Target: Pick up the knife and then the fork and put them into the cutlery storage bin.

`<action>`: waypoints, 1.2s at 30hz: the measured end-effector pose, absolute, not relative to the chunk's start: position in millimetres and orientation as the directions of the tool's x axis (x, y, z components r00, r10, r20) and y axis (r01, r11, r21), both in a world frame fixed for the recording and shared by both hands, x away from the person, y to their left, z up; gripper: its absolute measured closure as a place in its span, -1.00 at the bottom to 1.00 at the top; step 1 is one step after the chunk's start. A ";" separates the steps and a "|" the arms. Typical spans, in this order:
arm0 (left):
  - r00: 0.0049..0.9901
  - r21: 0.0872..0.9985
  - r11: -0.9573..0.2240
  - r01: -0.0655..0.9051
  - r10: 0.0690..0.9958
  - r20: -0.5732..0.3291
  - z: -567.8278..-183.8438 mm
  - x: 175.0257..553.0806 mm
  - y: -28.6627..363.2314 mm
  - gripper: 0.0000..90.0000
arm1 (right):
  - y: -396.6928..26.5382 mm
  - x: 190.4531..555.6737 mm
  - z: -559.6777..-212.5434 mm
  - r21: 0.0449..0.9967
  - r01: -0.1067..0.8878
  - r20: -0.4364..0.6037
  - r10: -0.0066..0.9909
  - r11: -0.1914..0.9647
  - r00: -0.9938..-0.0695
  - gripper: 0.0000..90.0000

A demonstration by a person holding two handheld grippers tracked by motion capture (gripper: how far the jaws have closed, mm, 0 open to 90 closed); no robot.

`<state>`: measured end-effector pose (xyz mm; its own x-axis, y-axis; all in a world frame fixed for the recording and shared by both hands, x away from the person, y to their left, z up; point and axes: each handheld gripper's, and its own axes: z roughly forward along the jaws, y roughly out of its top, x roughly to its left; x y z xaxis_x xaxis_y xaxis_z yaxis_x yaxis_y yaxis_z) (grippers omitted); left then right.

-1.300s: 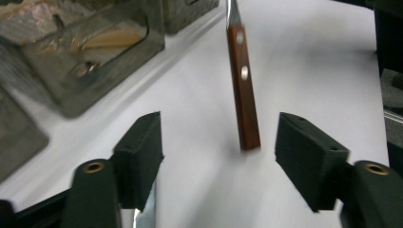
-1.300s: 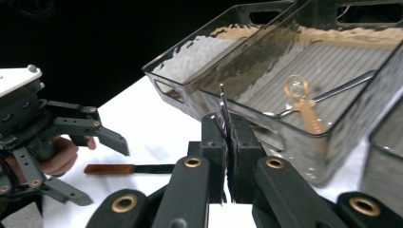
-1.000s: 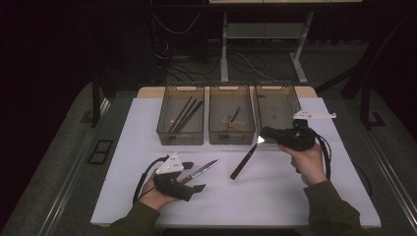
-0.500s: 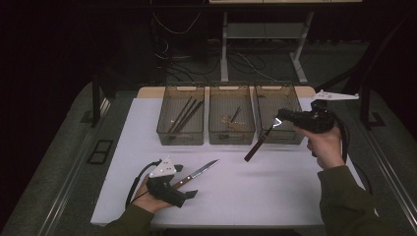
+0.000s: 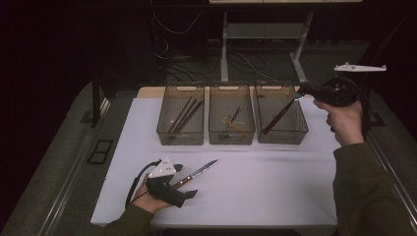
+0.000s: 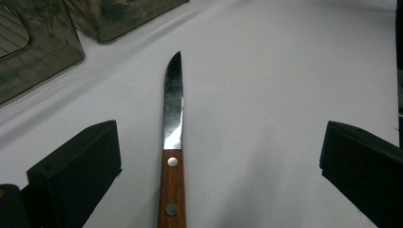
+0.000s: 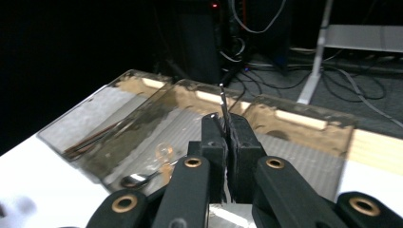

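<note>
The right gripper (image 5: pixel 301 92) is clamped on the blade of a dark-handled knife (image 5: pixel 276 118), which hangs slanting over the right bin (image 5: pixel 296 132) at the far side of the table (image 5: pixel 275 187). The left gripper (image 6: pixel 218 156), its jaws having just spread wide, rests near left with the wooden-handled knife (image 6: pixel 173 142) lying loose between them.

It looks like a lab's recording station: a white table (image 5: pixel 275 196) lit in a dark room, three identical clear sorting bins (image 5: pixel 231 115) lined up along its far edge, tangled cables (image 5: pixel 255 61) on the floor behind, and metal stand legs (image 5: pixel 223 54).
</note>
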<state>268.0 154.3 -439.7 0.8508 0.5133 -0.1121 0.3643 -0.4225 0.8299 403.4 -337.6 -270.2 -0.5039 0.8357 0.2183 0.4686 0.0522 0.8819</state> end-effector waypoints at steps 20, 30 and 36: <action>0.856 0.818 -0.434 0.377 0.500 -0.129 -441.1 267.9 151.2 -1.00 | -336.2 465.5 -305.9 0.796 0.598 0.207 0.886 0.094 -0.415 0.93; 0.856 0.818 -0.430 0.383 0.497 -0.140 -441.7 268.2 151.4 -1.00 | -335.3 479.3 -329.3 0.741 0.663 0.251 0.874 0.103 -0.416 0.93; 0.857 0.816 -0.432 0.383 0.495 -0.141 -442.3 268.7 151.5 -1.00 | -341.5 485.0 -345.9 0.725 0.684 0.287 0.872 0.074 -0.398 0.93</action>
